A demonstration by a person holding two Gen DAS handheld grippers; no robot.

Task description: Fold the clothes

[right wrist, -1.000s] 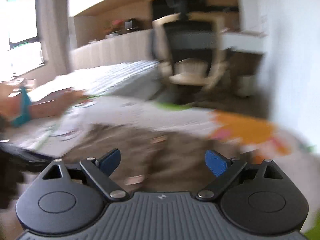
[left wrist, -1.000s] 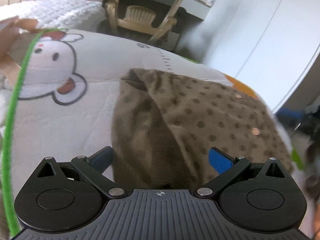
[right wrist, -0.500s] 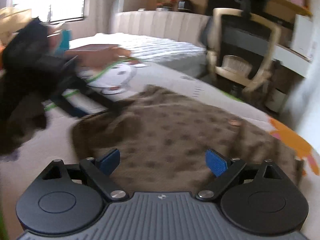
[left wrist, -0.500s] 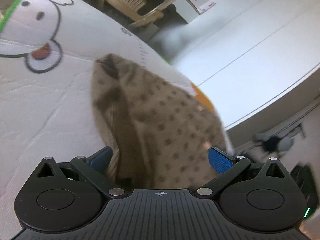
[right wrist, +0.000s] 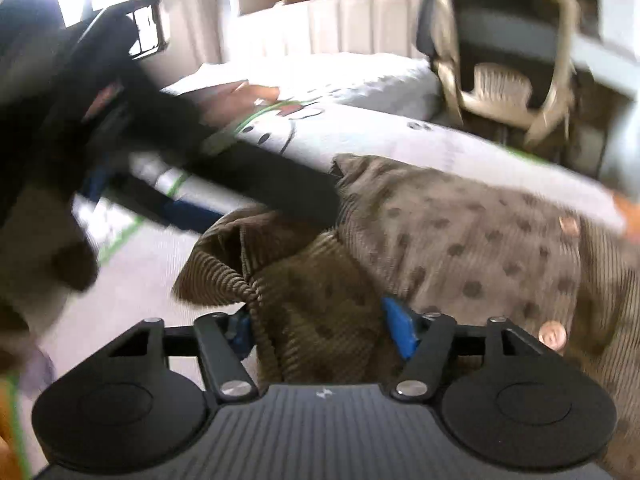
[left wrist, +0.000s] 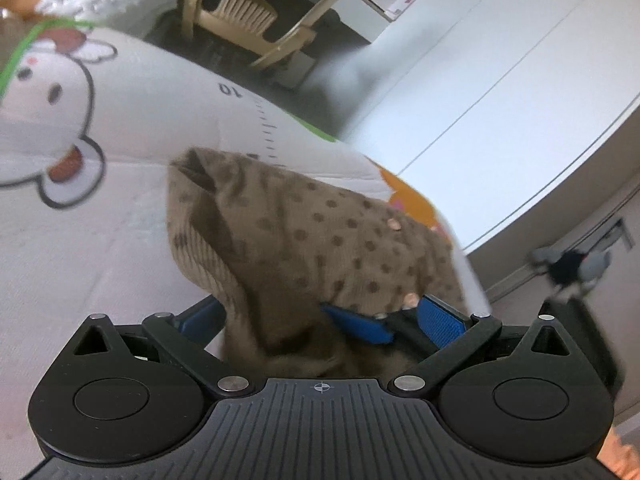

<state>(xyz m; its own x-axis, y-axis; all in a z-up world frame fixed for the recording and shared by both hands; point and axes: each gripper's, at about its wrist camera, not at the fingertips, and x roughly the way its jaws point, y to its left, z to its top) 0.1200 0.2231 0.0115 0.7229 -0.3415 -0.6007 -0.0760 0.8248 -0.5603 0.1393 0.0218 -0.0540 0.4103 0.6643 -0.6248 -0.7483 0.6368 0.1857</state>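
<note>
Right wrist: right claw [right wrist: 320, 330] straddles bunched garment [right wrist: 460, 236].

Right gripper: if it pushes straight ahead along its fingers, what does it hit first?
The right gripper meets the brown dotted garment at once: bunched corduroy already sits between its fingers. Whether the pads are actually pinching it is unclear.

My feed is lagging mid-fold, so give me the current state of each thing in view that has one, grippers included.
Brown polka-dot corduroy garment: rumpled on the mat, partly folded, near edge bunched up.
Left gripper: open, fabric between its blue fingers.
Right gripper: fingers partly closed around a fold of fabric.
White cartoon-print mat: spread flat under the garment.
Beige chair: upright, unoccupied.
</note>
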